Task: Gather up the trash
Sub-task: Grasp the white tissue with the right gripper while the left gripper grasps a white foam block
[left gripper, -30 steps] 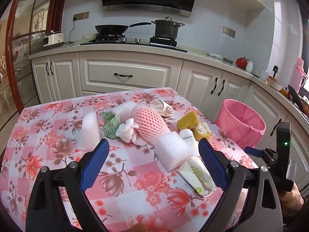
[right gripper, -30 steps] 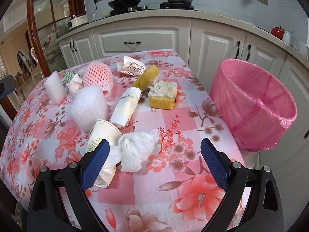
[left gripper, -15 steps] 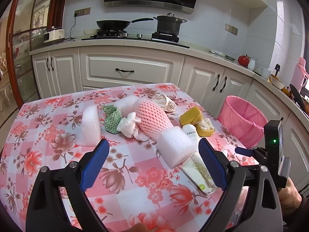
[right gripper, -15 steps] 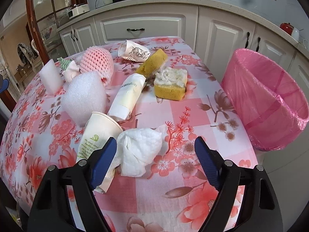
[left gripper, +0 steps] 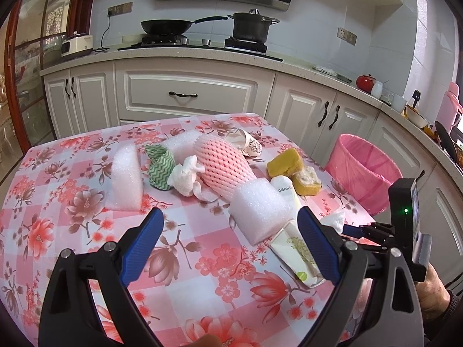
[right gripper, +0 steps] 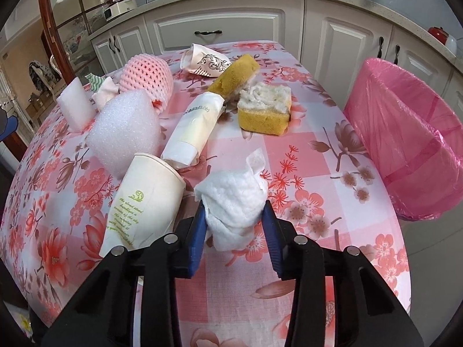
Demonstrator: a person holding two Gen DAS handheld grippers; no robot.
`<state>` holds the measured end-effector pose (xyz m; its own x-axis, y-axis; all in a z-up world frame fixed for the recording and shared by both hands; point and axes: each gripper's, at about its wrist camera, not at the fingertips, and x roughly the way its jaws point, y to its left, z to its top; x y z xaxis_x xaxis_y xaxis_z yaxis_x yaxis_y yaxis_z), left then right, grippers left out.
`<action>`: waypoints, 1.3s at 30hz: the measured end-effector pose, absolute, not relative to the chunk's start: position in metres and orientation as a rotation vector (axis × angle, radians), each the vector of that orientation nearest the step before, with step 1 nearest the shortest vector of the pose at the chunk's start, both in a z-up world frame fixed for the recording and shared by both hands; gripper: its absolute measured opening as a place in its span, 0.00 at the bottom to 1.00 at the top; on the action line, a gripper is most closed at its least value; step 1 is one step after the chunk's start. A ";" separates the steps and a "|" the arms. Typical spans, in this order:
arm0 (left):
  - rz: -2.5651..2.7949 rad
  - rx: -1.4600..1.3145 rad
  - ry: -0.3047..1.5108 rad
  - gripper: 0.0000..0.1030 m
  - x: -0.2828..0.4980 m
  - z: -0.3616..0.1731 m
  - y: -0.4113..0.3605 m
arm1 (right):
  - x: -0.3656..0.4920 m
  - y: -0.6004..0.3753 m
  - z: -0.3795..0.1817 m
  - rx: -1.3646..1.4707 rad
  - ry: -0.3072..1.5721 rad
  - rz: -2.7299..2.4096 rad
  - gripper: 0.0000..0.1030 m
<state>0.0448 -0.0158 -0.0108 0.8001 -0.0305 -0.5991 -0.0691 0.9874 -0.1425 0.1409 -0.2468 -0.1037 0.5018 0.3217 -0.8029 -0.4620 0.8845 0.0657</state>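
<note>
Both pads of the right gripper (right gripper: pixel 233 214) have just been closing and now pinch the crumpled tissue (right gripper: pixel 231 199); the left gripper (left gripper: pixel 230 225) hangs spread wide above the table (left gripper: pixel 202 260).

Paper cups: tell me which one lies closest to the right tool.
The plain white cup with green print, lying beside the right tool and its tissue wad; the brown-patterned cup lies far off.

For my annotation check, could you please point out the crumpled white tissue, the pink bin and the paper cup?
crumpled white tissue (right gripper: pixel 231 199): right wrist view, middle of the wad.
pink bin (right gripper: pixel 411 144): right wrist view, inner liner wall.
paper cup (right gripper: pixel 144 199): right wrist view, printed side.
</note>
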 end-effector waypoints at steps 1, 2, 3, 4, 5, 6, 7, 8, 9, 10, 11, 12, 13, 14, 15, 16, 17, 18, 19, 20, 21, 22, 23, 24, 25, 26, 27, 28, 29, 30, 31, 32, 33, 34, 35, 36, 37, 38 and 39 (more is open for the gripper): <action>0.018 -0.158 0.648 0.88 0.047 -0.012 -0.017 | 0.141 -0.249 -0.104 -0.160 0.931 0.475 0.36; 0.016 -0.158 0.651 0.88 0.049 -0.012 -0.018 | 0.141 -0.250 -0.103 -0.157 0.930 0.474 0.35; 0.015 -0.159 0.655 0.88 0.050 -0.013 -0.019 | 0.142 -0.252 -0.103 -0.153 0.930 0.472 0.35; 0.013 -0.159 0.659 0.88 0.052 -0.014 -0.020 | 0.143 -0.253 -0.102 -0.151 0.929 0.471 0.34; 0.010 -0.159 0.663 0.88 0.054 -0.016 -0.022 | 0.143 -0.254 -0.102 -0.148 0.928 0.468 0.34; 0.007 -0.158 0.666 0.88 0.055 -0.016 -0.023 | 0.143 -0.256 -0.102 -0.144 0.928 0.465 0.34; 0.002 -0.156 0.669 0.88 0.057 -0.017 -0.025 | 0.144 -0.258 -0.102 -0.140 0.927 0.462 0.34; 0.000 -0.153 0.673 0.88 0.059 -0.018 -0.026 | 0.145 -0.260 -0.102 -0.138 0.926 0.459 0.34; -0.003 -0.148 0.678 0.88 0.062 -0.019 -0.029 | 0.145 -0.262 -0.102 -0.135 0.925 0.455 0.34; -0.005 -0.146 0.681 0.88 0.064 -0.020 -0.030 | 0.146 -0.263 -0.101 -0.131 0.923 0.452 0.33; -0.008 -0.145 0.684 0.88 0.066 -0.021 -0.032 | 0.146 -0.264 -0.101 -0.128 0.922 0.450 0.33; -0.011 -0.141 0.689 0.88 0.070 -0.022 -0.034 | 0.147 -0.266 -0.101 -0.125 0.919 0.446 0.33; -0.013 -0.138 0.693 0.88 0.072 -0.024 -0.035 | 0.147 -0.268 -0.100 -0.123 0.917 0.444 0.33; -0.016 -0.135 0.698 0.88 0.076 -0.025 -0.037 | 0.148 -0.269 -0.099 -0.121 0.913 0.440 0.33; -0.019 -0.135 0.703 0.88 0.078 -0.027 -0.039 | 0.148 -0.271 -0.098 -0.118 0.907 0.436 0.33; -0.024 -0.135 0.711 0.88 0.083 -0.030 -0.041 | 0.148 -0.273 -0.096 -0.115 0.902 0.432 0.33; -0.028 -0.134 0.719 0.88 0.087 -0.033 -0.044 | 0.149 -0.275 -0.095 -0.113 0.899 0.431 0.33; -0.032 -0.133 0.729 0.88 0.092 -0.036 -0.047 | 0.150 -0.277 -0.094 -0.108 0.896 0.429 0.33; -0.034 -0.132 0.738 0.88 0.096 -0.039 -0.048 | 0.150 -0.278 -0.093 -0.105 0.892 0.427 0.33; -0.034 -0.132 0.747 0.88 0.100 -0.042 -0.050 | 0.151 -0.279 -0.092 -0.102 0.890 0.426 0.33; -0.036 -0.135 0.759 0.88 0.106 -0.045 -0.051 | 0.151 -0.281 -0.090 -0.097 0.887 0.425 0.33; -0.037 -0.139 0.765 0.88 0.109 -0.047 -0.052 | 0.152 -0.283 -0.089 -0.093 0.885 0.424 0.33; -0.040 -0.145 0.771 0.88 0.113 -0.049 -0.054 | 0.152 -0.284 -0.088 -0.089 0.884 0.423 0.33; -0.040 -0.148 0.776 0.88 0.116 -0.051 -0.054 | 0.152 -0.285 -0.087 -0.086 0.882 0.422 0.33; -0.035 -0.153 0.787 0.88 0.120 -0.054 -0.055 | 0.153 -0.287 -0.086 -0.081 0.878 0.420 0.33; -0.031 -0.158 0.796 0.88 0.124 -0.056 -0.056 | 0.152 -0.289 -0.085 -0.080 0.875 0.419 0.33; -0.025 -0.169 0.810 0.88 0.129 -0.060 -0.056 | 0.152 -0.290 -0.083 -0.080 0.868 0.415 0.33; -0.020 -0.175 0.819 0.88 0.132 -0.062 -0.057 | 0.152 -0.292 -0.081 -0.078 0.862 0.412 0.33; -0.014 -0.179 0.827 0.88 0.135 -0.065 -0.057 | 0.152 -0.294 -0.079 -0.076 0.856 0.409 0.33; -0.006 -0.182 0.835 0.88 0.138 -0.067 -0.058 | 0.153 -0.296 -0.077 -0.074 0.851 0.407 0.33; 0.003 -0.186 0.849 0.87 0.142 -0.070 -0.058 | 0.153 -0.299 -0.075 -0.072 0.845 0.404 0.33; 0.008 -0.188 0.854 0.87 0.143 -0.071 -0.059 | 0.154 -0.302 -0.072 -0.069 0.837 0.399 0.33; 0.015 -0.192 0.864 0.87 0.146 -0.073 -0.059 | 0.154 -0.304 -0.071 -0.067 0.833 0.396 0.33; 0.020 -0.192 0.871 0.86 0.147 -0.074 -0.060 | 0.155 -0.307 -0.069 -0.063 0.828 0.393 0.33; 0.027 -0.190 0.879 0.84 0.149 -0.075 -0.061 | 0.155 -0.309 -0.067 -0.058 0.825 0.391 0.33; 0.033 -0.187 0.890 0.79 0.151 -0.077 -0.062 | 0.156 -0.312 -0.065 -0.053 0.821 0.388 0.33; 0.047 -0.184 0.908 0.76 0.154 -0.080 -0.063 | 0.157 -0.315 -0.064 -0.048 0.819 0.386 0.33; 0.054 -0.185 0.921 0.67 0.156 -0.083 -0.063 | 0.157 -0.317 -0.063 -0.044 0.815 0.384 0.33; 0.056 -0.185 0.930 0.60 0.156 -0.085 -0.063 | 0.158 -0.320 -0.060 -0.041 0.809 0.381 0.33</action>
<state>0.1562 -0.0628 -0.0845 0.5978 -0.0313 -0.8010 -0.1278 0.9827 -0.1338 0.1575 -0.3197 -0.0605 0.6263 0.3167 -0.7124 -0.3476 0.9313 0.1085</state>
